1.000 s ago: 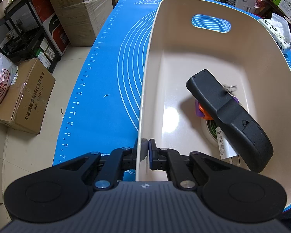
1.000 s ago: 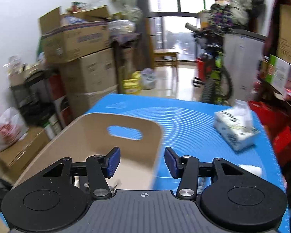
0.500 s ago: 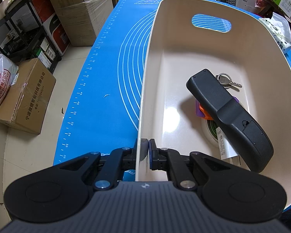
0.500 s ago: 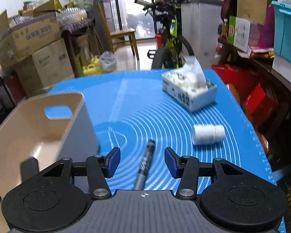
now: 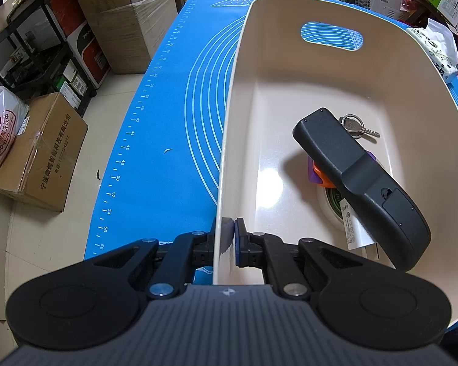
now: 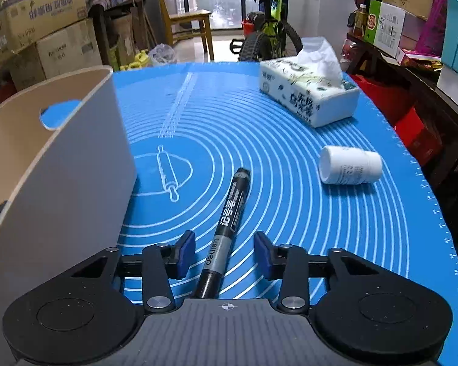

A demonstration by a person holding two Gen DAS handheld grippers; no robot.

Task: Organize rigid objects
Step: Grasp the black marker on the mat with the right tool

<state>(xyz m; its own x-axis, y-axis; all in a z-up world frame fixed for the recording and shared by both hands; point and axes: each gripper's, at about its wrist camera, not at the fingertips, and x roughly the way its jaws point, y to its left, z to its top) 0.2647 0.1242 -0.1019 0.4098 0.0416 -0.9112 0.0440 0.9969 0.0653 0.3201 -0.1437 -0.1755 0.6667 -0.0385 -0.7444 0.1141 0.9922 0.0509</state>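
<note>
A beige bin [image 5: 290, 61] stands on the blue mat [image 5: 168, 122]. My left gripper [image 5: 229, 228] is shut on the bin's near left rim. Inside the bin lie a black remote-shaped device [image 5: 360, 183], keys [image 5: 355, 126], an orange and purple item [image 5: 316, 174] and a tape roll [image 5: 336, 204]. In the right wrist view a black marker [image 6: 229, 219] lies on the mat, its near end between my right gripper's [image 6: 225, 251] blue pads [image 6: 186, 250]. The jaws are closing, and the pads stand clear of the marker. The bin's outer wall [image 6: 76, 167] is at the left.
A white pill bottle [image 6: 349, 164] lies on its side to the marker's right. A tissue pack [image 6: 308, 91] sits at the far right of the mat. Cardboard boxes [image 5: 39, 152], shelves and a bicycle [image 6: 268, 30] surround the table.
My right gripper swung away from the bin and came down over the marker, which now lies between narrower jaws. The keys appeared in the bin. The left gripper kept its hold.
</note>
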